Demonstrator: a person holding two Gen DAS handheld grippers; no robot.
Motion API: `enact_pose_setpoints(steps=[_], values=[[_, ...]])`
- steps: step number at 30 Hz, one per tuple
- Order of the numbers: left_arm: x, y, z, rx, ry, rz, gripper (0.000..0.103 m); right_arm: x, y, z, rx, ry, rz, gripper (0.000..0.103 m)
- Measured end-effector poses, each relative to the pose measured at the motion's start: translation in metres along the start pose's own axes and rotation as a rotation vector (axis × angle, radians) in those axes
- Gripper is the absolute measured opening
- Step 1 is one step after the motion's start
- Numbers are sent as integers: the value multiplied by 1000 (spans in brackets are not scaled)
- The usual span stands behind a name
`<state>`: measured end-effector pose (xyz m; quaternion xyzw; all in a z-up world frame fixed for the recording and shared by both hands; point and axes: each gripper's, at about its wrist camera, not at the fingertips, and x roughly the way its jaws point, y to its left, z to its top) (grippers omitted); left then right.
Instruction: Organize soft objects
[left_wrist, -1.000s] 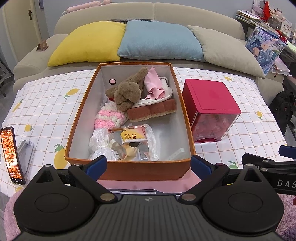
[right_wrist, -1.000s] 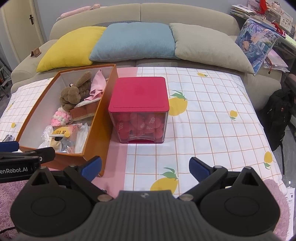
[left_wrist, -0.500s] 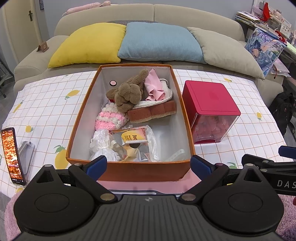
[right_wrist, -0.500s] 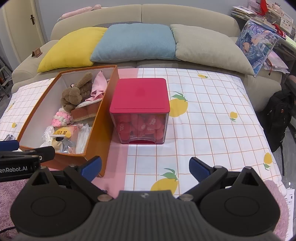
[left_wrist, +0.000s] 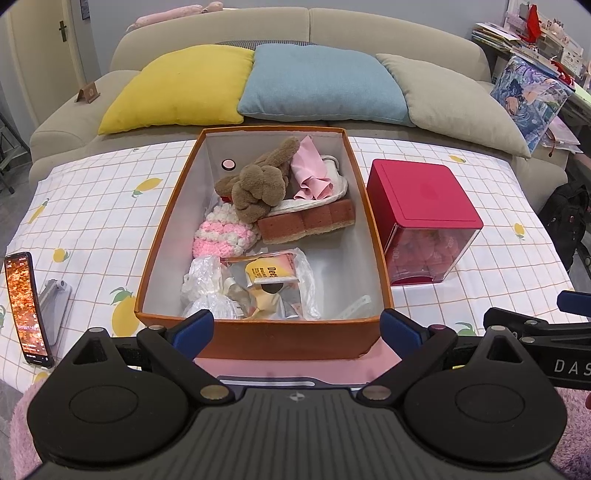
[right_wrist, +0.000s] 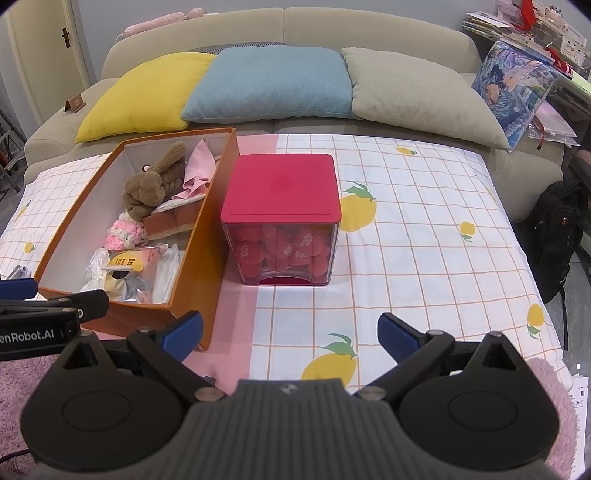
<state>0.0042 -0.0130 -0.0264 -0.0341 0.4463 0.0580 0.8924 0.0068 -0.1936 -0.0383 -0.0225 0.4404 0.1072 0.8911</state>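
An orange box (left_wrist: 258, 338) stands on the checked tablecloth. It holds a brown plush toy (left_wrist: 258, 186), a pink cloth (left_wrist: 310, 175), a pink and white knitted piece (left_wrist: 221, 234), a brown sponge (left_wrist: 306, 221) and plastic packets (left_wrist: 273, 284). The box also shows in the right wrist view (right_wrist: 199, 258). A red-lidded clear container (right_wrist: 282, 218) of red soft pieces stands right of the box. My left gripper (left_wrist: 295, 326) is open and empty at the box's near wall. My right gripper (right_wrist: 290, 328) is open and empty, short of the container.
A phone (left_wrist: 26, 306) and a small silver object (left_wrist: 55, 306) lie at the table's left edge. A sofa with yellow (left_wrist: 177, 86), blue (left_wrist: 321, 86) and beige (left_wrist: 450, 99) cushions runs behind the table. A black backpack (right_wrist: 557, 229) stands on the floor at right.
Both grippers have drawn back and risen very slightly; the box and container sit a touch lower and farther in view. Nothing was taken hold of or let go.
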Motion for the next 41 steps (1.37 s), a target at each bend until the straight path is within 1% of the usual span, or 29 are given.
enact_pose_setpoints(steps=[41], values=[[2, 1, -1, 17, 0, 9, 103, 1, 1, -3, 2, 11, 6, 99]])
